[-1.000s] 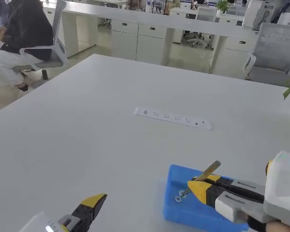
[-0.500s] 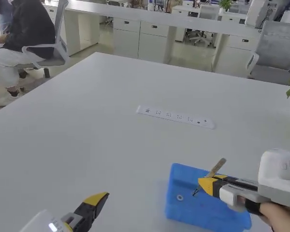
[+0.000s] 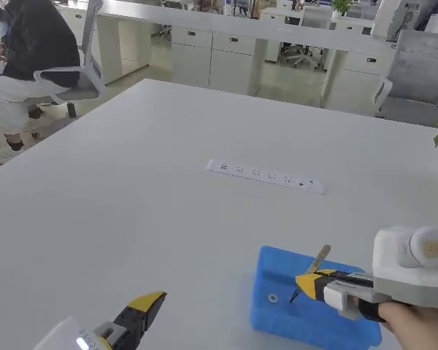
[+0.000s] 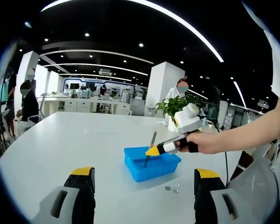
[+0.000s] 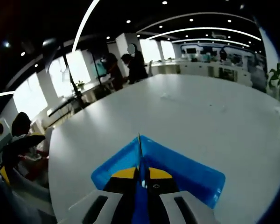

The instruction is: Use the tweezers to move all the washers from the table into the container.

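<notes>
Head view: at the lower right, the yellow-tipped right claw [image 3: 307, 285] is clamped on the thin metal tweezers [image 3: 320, 257]. Their tips point down into the blue rectangular plastic container [image 3: 277, 324] on the white table [image 3: 131, 189]. One small metal washer [image 3: 272, 297] lies inside the container. The yellow-tipped left claw [image 3: 144, 303] sits at the lower left. A flat white power strip [image 3: 266, 176] lies at centre

Left gripper view: its jaws stand wide apart. Three loose washers [image 4: 168, 188] lie on the table, just below and right of the container

Right gripper view: its jaws press together on the tweezers, above the container at bottom centre
</notes>
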